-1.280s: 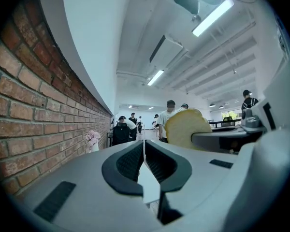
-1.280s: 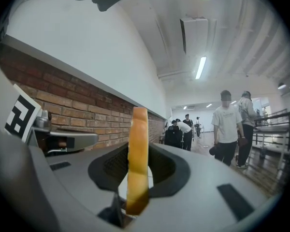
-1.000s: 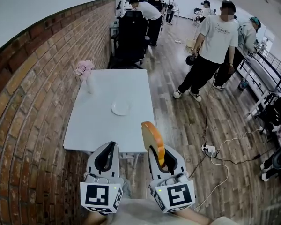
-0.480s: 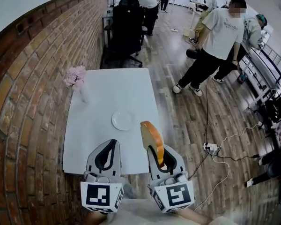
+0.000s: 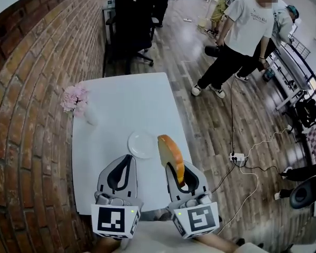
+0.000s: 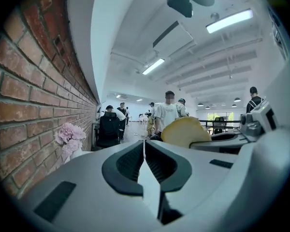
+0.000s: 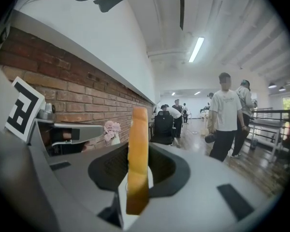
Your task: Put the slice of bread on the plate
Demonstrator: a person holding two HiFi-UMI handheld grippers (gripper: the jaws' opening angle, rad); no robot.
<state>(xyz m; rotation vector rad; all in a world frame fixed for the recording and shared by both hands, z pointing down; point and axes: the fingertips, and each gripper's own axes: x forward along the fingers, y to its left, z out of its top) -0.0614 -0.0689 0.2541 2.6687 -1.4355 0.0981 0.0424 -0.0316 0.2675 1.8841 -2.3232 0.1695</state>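
Right hand-held gripper pinches rounded golden bread slice.

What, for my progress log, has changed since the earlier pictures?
The left gripper and right gripper have advanced over the table, so the plate lies ahead. Nothing was grasped or released: the right stays shut on the bread slice, the left shut and empty. Plate and flowers unmoved.
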